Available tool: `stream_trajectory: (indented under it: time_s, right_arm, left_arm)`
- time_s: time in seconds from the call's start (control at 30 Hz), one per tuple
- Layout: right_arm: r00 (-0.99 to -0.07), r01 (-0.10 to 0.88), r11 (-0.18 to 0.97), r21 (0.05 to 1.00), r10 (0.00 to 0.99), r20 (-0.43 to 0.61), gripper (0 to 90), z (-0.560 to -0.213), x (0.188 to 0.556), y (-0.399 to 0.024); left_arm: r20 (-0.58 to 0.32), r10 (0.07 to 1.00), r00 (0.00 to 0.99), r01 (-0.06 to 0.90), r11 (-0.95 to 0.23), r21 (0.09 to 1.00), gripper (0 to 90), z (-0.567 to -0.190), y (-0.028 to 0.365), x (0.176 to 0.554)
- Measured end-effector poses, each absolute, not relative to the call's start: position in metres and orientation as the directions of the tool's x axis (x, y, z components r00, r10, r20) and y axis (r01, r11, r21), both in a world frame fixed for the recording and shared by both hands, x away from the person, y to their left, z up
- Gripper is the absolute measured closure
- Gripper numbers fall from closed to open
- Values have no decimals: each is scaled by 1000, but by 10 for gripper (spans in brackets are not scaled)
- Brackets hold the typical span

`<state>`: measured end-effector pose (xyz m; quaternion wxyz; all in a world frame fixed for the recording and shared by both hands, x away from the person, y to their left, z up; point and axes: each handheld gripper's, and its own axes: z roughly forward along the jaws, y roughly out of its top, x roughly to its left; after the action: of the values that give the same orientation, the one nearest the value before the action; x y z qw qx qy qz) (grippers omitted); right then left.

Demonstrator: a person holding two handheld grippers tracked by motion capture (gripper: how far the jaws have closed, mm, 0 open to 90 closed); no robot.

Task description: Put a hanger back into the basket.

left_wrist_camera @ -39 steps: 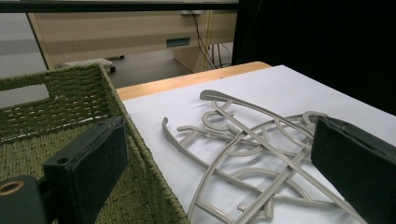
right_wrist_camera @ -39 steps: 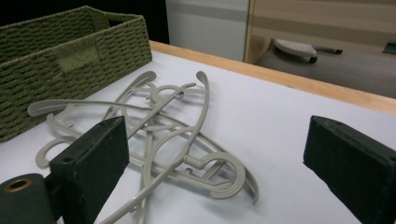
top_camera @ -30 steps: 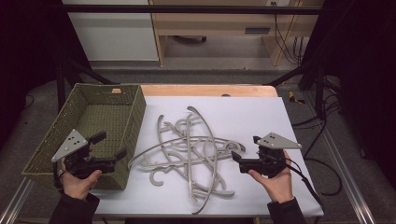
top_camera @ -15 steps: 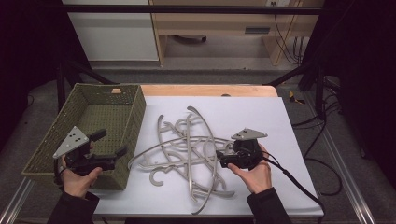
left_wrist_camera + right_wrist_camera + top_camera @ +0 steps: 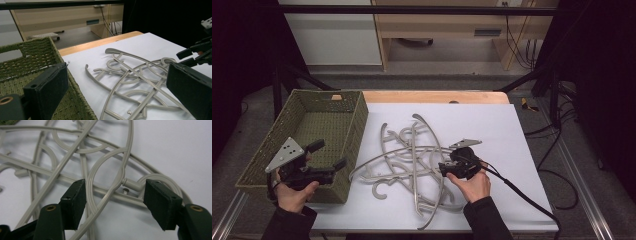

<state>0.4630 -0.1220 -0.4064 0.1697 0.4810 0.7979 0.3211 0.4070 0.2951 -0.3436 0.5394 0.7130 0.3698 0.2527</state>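
a: status of the right gripper [image 5: 443, 167]?
b: it has dropped onto the grey hanger pile [image 5: 412, 160] on the white sheet, jaws just narrowing around one hanger, not yet pinching.
a: left gripper [image 5: 339, 165]?
b: spread wide, empty, by the green basket [image 5: 287, 150].

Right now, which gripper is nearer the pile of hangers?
Right. The right gripper is down among the hangers, its jaws just closing either side of a hanger arm, not yet pressing. The left gripper hangs open over the basket edge, apart from the pile.
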Motion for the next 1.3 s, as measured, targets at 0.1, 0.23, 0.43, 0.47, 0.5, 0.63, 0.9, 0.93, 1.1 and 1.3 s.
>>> stream_trajectory:
  time_s: [0.1, 0.23, 0.43, 0.47, 0.5, 0.63, 0.9, 0.93, 1.1, 1.3]
  right_arm:
    - [-465, 686, 330, 648, 884, 43, 406, -414, 467, -118]
    - [-452, 713, 329, 619, 891, 47, 473, -426, 471, -112]
    - [-431, 735, 314, 601, 901, 57, 576, -437, 476, -107]
    - [-424, 743, 308, 595, 903, 62, 595, -438, 477, -106]
    - [-425, 743, 310, 593, 903, 60, 603, -439, 478, -106]
    - [-416, 756, 302, 580, 907, 70, 643, -444, 480, -105]
    - [-378, 787, 258, 561, 919, 108, 693, -444, 483, -105]
    - [-374, 788, 256, 560, 922, 105, 706, -443, 483, -105]
    - [-364, 786, 262, 560, 928, 77, 784, -439, 484, -108]
    - [-379, 776, 288, 561, 924, 50, 811, -438, 486, -111]
  left_arm:
    - [-38, 798, 601, 257, -148, 955, 38, -345, 294, 407]
    - [-39, 798, 601, 261, -150, 954, 38, -346, 294, 407]
    - [-40, 797, 602, 265, -152, 952, 40, -347, 293, 408]
    - [-41, 796, 604, 265, -153, 952, 40, -347, 292, 408]
    - [-40, 796, 604, 266, -154, 952, 40, -347, 292, 408]
    - [-42, 796, 604, 268, -153, 951, 41, -348, 292, 408]
    - [-41, 795, 605, 269, -155, 951, 43, -348, 292, 408]
    - [-42, 795, 605, 270, -155, 950, 43, -348, 292, 409]
    - [-44, 796, 604, 270, -153, 951, 44, -348, 292, 409]
    - [-42, 796, 604, 273, -158, 949, 45, -349, 292, 409]
